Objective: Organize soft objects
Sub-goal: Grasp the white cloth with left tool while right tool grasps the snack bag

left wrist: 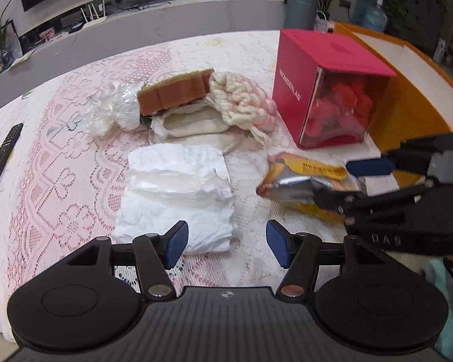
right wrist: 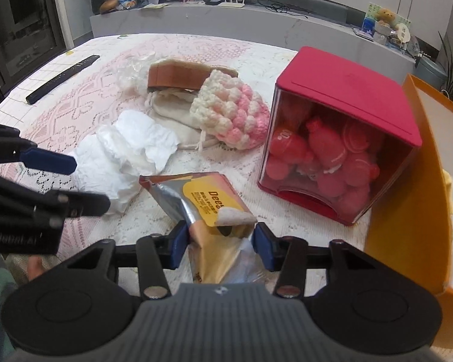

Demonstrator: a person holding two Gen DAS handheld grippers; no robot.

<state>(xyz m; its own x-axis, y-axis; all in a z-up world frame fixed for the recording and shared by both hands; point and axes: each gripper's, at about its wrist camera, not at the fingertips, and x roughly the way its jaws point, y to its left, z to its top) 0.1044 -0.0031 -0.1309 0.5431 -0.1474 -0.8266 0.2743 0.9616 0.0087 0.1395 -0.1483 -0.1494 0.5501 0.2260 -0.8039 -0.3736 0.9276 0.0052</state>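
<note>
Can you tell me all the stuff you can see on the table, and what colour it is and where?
snack packet: one, yellow and silver, near edge, between the right gripper's pads
white padded bundle: one, white, middle front
crochet hat: one, cream and pink, middle, lying on a cream cloth bag
brown band: one, brown, behind the hat
clear plastic wrap: one, see-through, left of the band
red box: one, red with clear front, right side, red toys inside
orange box: one, orange, far right
remote: one, black, far left
lace tablecloth: one, pink and white
left gripper: black, blue pads, open
right gripper: black, blue pads, holding the packet
</note>
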